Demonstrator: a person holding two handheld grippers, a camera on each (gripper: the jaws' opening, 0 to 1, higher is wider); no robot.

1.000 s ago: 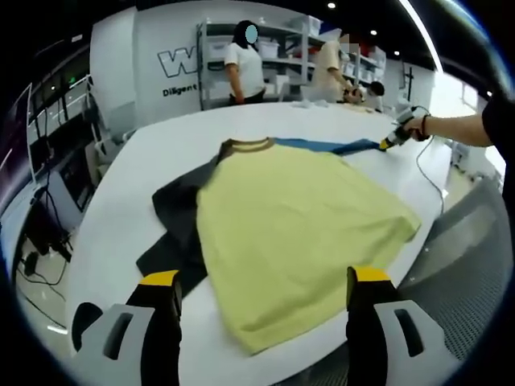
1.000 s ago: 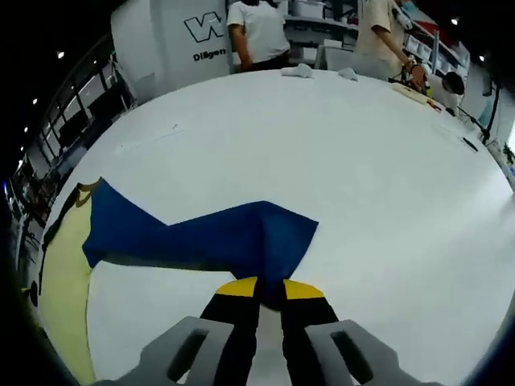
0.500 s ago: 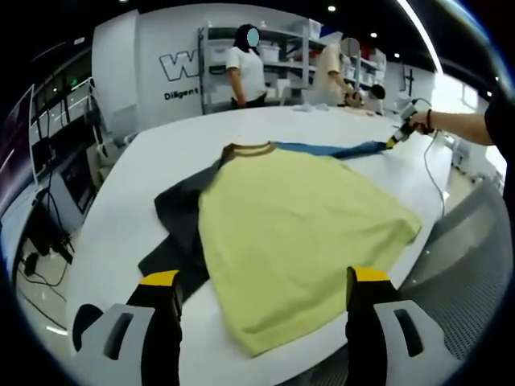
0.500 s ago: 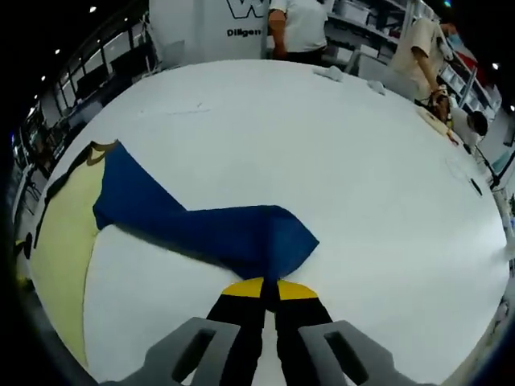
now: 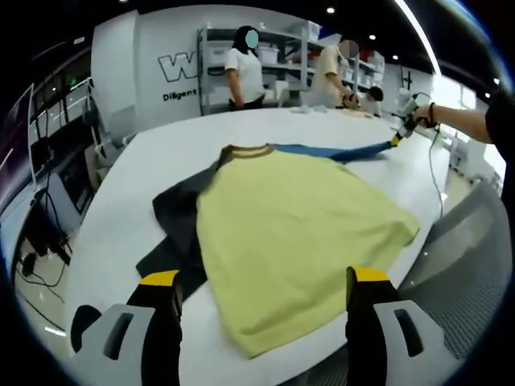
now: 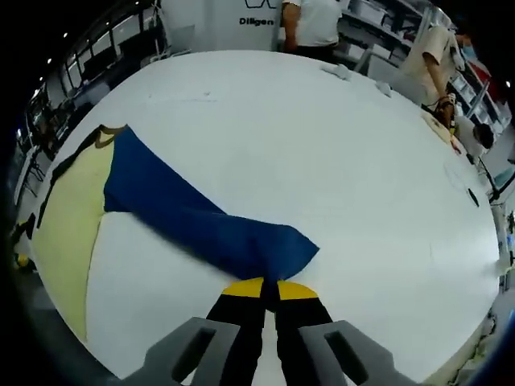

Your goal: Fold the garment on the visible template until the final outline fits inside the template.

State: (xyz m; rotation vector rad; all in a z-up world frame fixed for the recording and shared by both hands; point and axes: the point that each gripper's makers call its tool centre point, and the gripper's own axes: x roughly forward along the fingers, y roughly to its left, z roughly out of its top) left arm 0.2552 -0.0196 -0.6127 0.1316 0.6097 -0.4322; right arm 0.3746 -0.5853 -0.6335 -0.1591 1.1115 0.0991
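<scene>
A yellow T-shirt point(image 5: 290, 233) with a brown collar point(image 5: 249, 148) lies spread on the white table point(image 5: 121, 217). Dark grey cloth point(image 5: 179, 213) sticks out along its left side. Its blue sleeve point(image 5: 330, 149) is stretched toward the far right, where my right gripper point(image 5: 400, 135) holds its end in a person's hand. In the right gripper view the right gripper point(image 6: 265, 285) is shut on the blue sleeve point(image 6: 201, 225), which runs back to the yellow body point(image 6: 68, 209). My left gripper point(image 5: 264, 277) stands open above the shirt's near hem, holding nothing.
The table's near edge point(image 5: 418, 249) curves close to the shirt's right side, with grey floor beyond. Two people point(image 5: 245, 68) stand at the far side before shelves. Small white items point(image 6: 338, 71) lie at the table's far edge. Bare tabletop point(image 6: 346, 161) spreads beyond the sleeve.
My right gripper has drawn the blue sleeve farther out, so it lies longer and straighter. The left gripper and the yellow body have stayed put.
</scene>
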